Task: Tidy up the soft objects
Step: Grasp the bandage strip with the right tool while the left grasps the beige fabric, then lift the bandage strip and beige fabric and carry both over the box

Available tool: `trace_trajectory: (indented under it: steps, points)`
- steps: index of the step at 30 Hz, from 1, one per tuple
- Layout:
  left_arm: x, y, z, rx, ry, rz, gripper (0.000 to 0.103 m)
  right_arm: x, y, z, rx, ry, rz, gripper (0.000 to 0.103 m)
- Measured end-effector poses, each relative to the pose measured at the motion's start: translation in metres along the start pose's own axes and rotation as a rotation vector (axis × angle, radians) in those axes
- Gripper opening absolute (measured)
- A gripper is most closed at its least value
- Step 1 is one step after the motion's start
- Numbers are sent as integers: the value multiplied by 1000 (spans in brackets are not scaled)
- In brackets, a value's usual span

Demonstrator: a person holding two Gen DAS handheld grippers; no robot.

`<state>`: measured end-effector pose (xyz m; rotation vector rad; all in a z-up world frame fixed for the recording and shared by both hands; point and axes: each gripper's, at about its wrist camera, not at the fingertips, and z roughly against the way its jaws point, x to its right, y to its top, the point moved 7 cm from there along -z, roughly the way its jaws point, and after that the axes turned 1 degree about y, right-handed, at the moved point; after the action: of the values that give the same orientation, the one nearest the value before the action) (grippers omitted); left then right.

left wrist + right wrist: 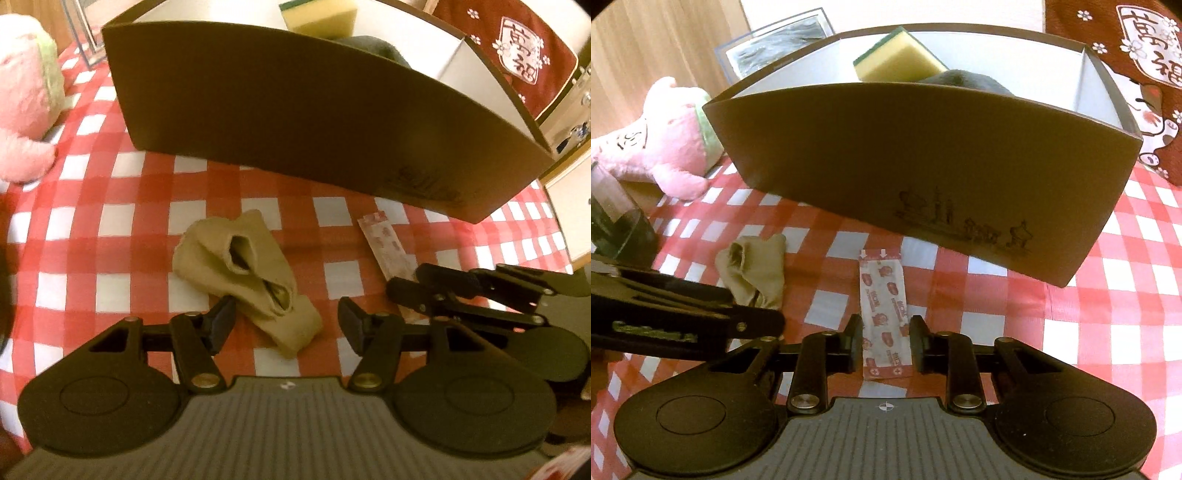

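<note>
On the red-and-white checked cloth point(110, 221) a crumpled beige sock point(247, 273) lies in front of a brown box point(295, 103), and the left gripper point(286, 325) hangs over the sock's near end with its jaws spread wide, one pad on each side of the fabric and neither pressing it. Just right of the sock lies a plaster strip point(384, 243) in its printed wrapper, and the right gripper point(406, 284) shows there as a dark linkage lying over the strip's near end.

From the right wrist view the right gripper point(884, 343) straddles the strip point(884, 314), which runs lengthwise between the fingers. The jaws stand narrow, the left pad right at the wrapper's edge and the right pad a sliver off the other edge; whether either truly touches I cannot tell, and the strip lies flat on the cloth. The sock point(753, 269) sits to the left, partly behind the left gripper's arm point(683, 314).

The box point(923, 166) has white inner walls and a line drawing low on its front. Inside it a yellow sponge point(901, 59) with a green backing leans over a dark grey cloth point(964, 79). A pink plush toy point(665, 140) rests at the box's left end, and a dark glass point(617, 221) stands near the left edge
</note>
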<state>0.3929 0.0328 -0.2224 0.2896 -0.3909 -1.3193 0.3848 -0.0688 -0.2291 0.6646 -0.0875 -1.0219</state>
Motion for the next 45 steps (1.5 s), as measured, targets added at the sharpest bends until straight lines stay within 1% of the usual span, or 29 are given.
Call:
trace_trajectory:
  steps: [2, 3, 5, 8, 10, 14, 17, 22, 23, 25, 29, 31, 33, 35, 45]
  points:
    - [0, -1, -2, 3, 14, -21, 43, -2, -1, 0, 0, 0, 12, 35]
    - [-1, -2, -1, 7, 13, -28, 42, -4, -1, -1, -1, 0, 18, 40]
    - [-3, -4, 1, 12, -2, -30, 32, -7, -2, -2, -2, 0, 32, 46]
    - [-9, -9, 7, 17, 3, -56, 31, -10, -3, -3, 2, -5, 44, 50]
    - [-13, -12, 11, 16, 4, -68, 31, -12, -4, -4, 2, -11, 64, 50]
    - [-24, -17, 16, 3, 14, -45, 34, -12, -4, -4, 3, -16, 81, 51]
    - [-24, -17, 15, 5, 17, -36, 35, -13, -4, -5, 8, -24, 87, 51]
    - [-19, -16, 6, 26, 59, -56, 34, -15, -3, -9, 22, -55, 128, 51]
    - [-18, -16, 5, 30, 68, -60, 32, -16, -3, -10, 25, -63, 138, 51]
    - [-19, -14, 4, 37, 77, -58, 30, -17, -3, -11, 30, -73, 153, 51]
    - [-22, -11, 3, 40, 70, -36, 27, -18, -3, -14, 37, -91, 174, 50]
    - [-21, -12, 4, 42, 69, -41, 26, -17, -3, -13, 40, -93, 170, 44]
    - [-21, -13, 4, 43, 71, -44, 26, -17, -4, -11, 41, -91, 172, 34]
    - [-21, -13, 4, 41, 71, -44, 26, -16, -4, -10, 39, -88, 171, 29]
    - [-15, -16, 12, 41, 66, -56, 24, -15, -10, 0, 16, -59, 139, 28]
